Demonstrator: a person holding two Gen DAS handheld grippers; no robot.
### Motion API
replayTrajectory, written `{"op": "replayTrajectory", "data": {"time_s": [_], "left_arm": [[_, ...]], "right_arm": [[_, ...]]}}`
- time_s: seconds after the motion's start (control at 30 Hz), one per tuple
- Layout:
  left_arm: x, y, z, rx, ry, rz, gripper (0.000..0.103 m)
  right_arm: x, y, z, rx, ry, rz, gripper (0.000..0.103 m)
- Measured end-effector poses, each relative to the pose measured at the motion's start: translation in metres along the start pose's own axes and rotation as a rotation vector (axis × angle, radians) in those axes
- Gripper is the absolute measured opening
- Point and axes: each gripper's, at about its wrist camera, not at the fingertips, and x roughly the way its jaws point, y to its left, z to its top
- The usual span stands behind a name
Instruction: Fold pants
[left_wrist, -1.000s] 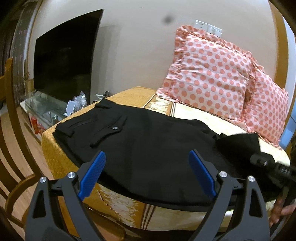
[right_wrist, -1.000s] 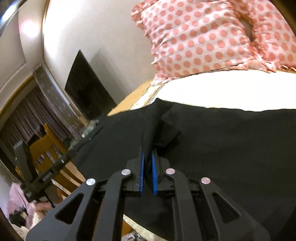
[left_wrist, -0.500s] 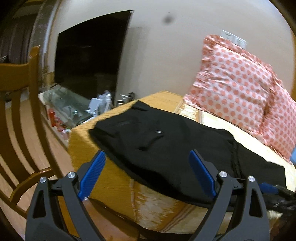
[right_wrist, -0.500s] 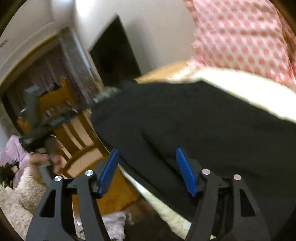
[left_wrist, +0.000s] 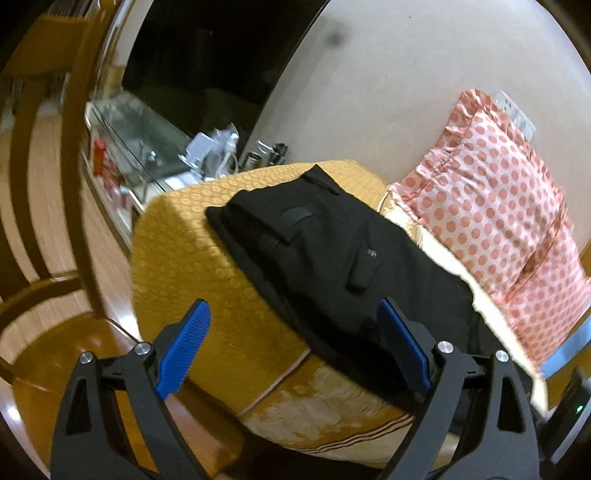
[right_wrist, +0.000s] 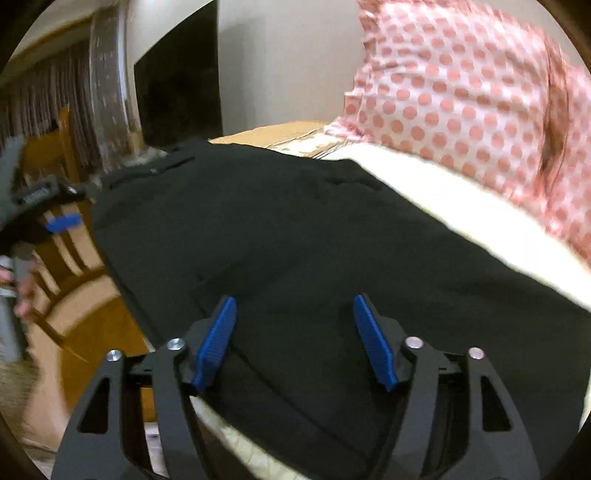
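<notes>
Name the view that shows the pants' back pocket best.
The left wrist view: the pocket on the pants sits mid-frame, its flap and a small tag visible. The right wrist view looks low across the cloth; there the pocket is only a faint seam far back.

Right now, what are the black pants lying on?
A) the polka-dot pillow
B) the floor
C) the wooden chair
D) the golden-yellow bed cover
D: the black pants lie spread flat on the golden-yellow bed cover, beside the polka-dot pillow, and neither open tool is holding them.
</notes>
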Motion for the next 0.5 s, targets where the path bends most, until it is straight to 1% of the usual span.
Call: {"op": "replayTrajectory", "data": {"time_s": [0.03, 0.1, 0.17, 0.3, 0.37, 0.5], "left_arm": [[0.002, 0.0, 0.003, -0.007, 0.003, -0.01, 0.091], [0.01, -0.001, 0.009, -0.014, 0.02, -0.015, 0.091], [0.017, 0.0, 0.012, -0.034, 0.051, -0.036, 0.091], [0.033, 0.007, 0.011, -0.124, 0.136, -0.113, 0.091], [0.037, 0.006, 0.009, -0.139, 0.158, -0.138, 0.09], [0.036, -0.003, 0.01, -0.134, 0.17, -0.124, 0.09]], "right_arm": [[-0.002, -0.006, 0.0, 0.038, 0.0, 0.026, 0.072], [-0.004, -0.01, 0.0, 0.067, -0.002, 0.039, 0.072], [-0.006, -0.012, -0.002, 0.071, -0.007, 0.036, 0.072], [-0.01, -0.004, -0.003, 0.058, -0.008, 0.036, 0.076], [-0.008, -0.003, -0.001, 0.054, -0.007, 0.036, 0.076], [-0.004, -0.005, 0.002, 0.058, -0.007, 0.041, 0.076]]}}
